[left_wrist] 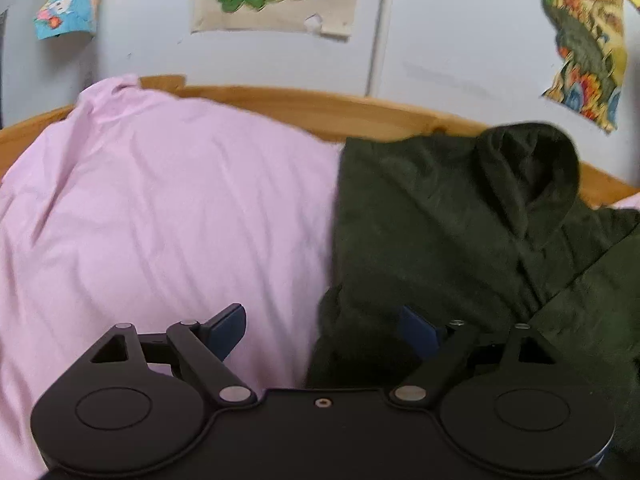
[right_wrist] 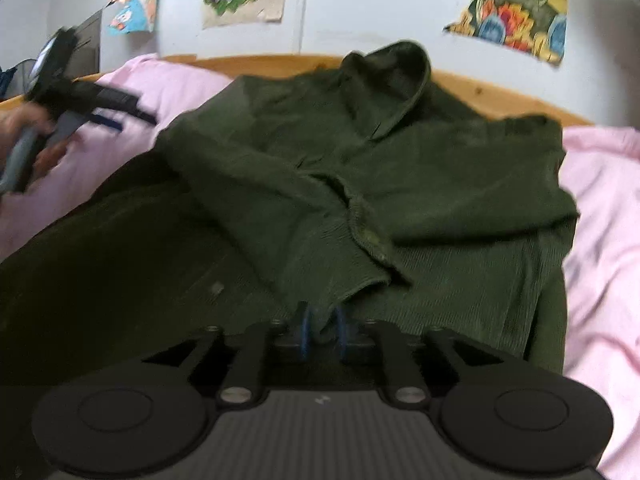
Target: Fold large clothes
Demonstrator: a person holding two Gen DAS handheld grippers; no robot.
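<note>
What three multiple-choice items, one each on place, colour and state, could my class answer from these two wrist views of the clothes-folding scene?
1. Where does the dark green corduroy hooded jacket lie?
A. on the pink bed sheet
B. on a wooden floor
C. on a wall hook

2. What colour are the finger pads of the left hand-held gripper?
A. red
B. blue
C. white

3. How does the right hand-held gripper stand?
A. wide open above the sheet
B. shut on nothing
C. shut on a fold of the jacket

Key:
1 A, the jacket spreads over the sheet before the wooden bed frame.
2 B, both pads show dark blue in the left wrist view.
3 C, green cloth is pinched between its close-set fingers, while the left gripper stands open.
</note>
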